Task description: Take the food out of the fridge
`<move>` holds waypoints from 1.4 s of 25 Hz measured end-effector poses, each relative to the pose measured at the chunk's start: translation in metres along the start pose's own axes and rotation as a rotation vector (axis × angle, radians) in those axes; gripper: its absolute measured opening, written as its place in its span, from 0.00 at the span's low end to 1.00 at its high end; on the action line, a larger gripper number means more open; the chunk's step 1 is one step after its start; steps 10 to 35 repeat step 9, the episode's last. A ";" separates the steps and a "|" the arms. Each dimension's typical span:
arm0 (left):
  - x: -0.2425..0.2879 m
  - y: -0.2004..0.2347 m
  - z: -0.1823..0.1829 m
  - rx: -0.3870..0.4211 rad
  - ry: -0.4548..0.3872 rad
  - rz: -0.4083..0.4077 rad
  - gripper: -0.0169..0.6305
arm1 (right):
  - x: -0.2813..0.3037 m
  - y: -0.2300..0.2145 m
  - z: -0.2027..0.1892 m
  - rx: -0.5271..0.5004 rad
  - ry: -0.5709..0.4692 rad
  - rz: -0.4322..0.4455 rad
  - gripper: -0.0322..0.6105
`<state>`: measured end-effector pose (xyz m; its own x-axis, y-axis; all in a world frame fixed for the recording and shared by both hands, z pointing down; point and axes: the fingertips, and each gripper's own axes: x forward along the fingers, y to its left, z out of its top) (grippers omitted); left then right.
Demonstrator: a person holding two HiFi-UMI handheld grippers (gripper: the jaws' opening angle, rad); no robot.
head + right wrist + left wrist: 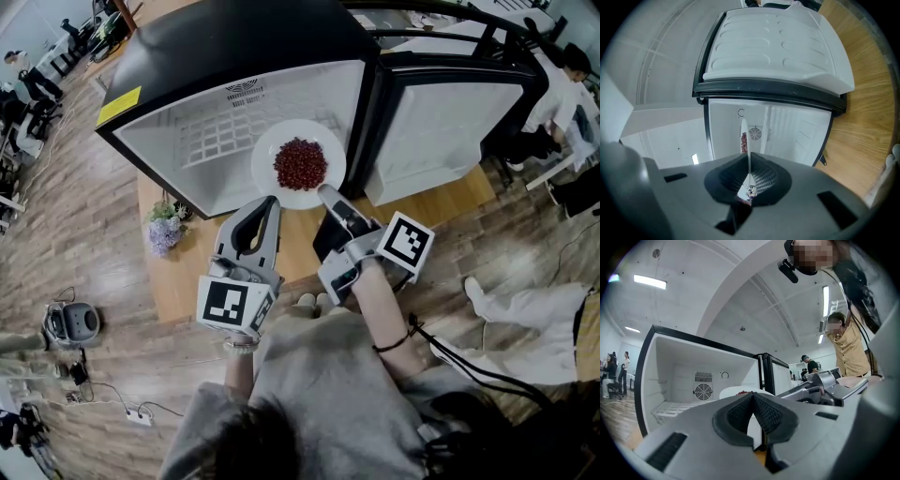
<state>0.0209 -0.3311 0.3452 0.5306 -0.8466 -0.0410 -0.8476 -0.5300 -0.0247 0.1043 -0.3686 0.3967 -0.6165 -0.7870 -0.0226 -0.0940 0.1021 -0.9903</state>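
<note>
Your right gripper [323, 191] is clamped on the near rim of the white plate [267, 161], and that thin pinch is the only thing holding it; the left gripper [270, 202] hangs just beside the plate's near-left edge with its jaws together and nothing in them. The plate sits at the mouth of the open fridge [211, 141], with the heap of small red food [300, 163] piled loose in the middle. The weight lies far from the pads, so the plate may well sag or twist in the grip, and any tilt would roll the pieces off onto the wooden table [187, 277]. A quick pull could slip the smooth rim out of the jaws. Swinging right risks clipping the open door [441, 131]
</note>
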 end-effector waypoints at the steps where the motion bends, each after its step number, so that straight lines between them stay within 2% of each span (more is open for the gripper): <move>1: 0.000 0.000 0.000 0.001 0.000 0.000 0.04 | 0.000 0.000 0.000 -0.001 0.000 0.002 0.08; 35: 0.002 -0.007 0.004 0.010 -0.005 -0.005 0.04 | -0.004 0.002 0.001 0.000 0.001 0.008 0.08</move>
